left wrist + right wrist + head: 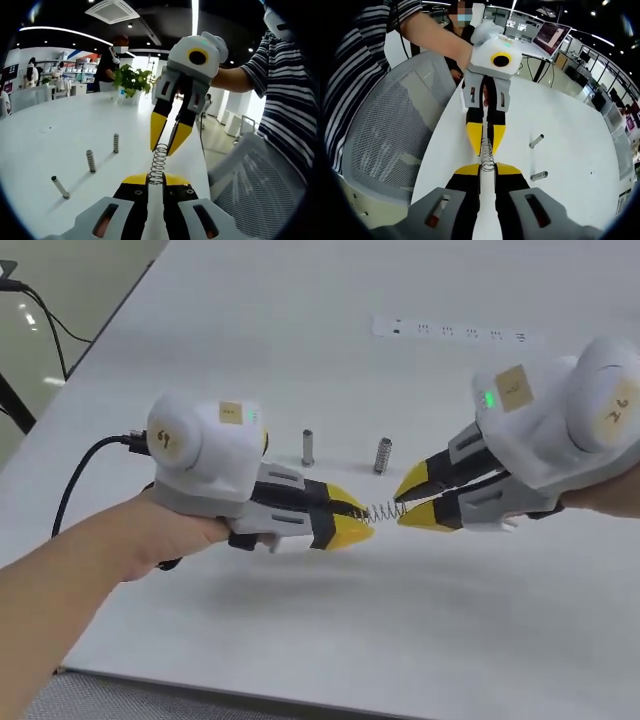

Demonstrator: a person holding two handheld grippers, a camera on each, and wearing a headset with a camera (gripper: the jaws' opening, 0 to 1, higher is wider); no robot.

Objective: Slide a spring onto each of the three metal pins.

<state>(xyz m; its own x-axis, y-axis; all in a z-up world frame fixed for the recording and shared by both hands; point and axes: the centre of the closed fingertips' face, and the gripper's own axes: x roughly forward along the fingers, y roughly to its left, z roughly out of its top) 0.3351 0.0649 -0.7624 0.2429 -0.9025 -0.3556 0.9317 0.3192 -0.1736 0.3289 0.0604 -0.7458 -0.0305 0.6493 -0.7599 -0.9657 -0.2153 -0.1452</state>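
Third and last spring (pixel 383 510) hung just on the person's side of the bare pin (pixel 308 447), left gripper (pixel 360 517) and right gripper (pixel 402 505) each pinching an end: a handover, I'd judge, next needing one release and the coil lined up over that pin.

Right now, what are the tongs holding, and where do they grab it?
A spring, stretched between them: the left tongs pinch one end, the right tongs pinch the other.
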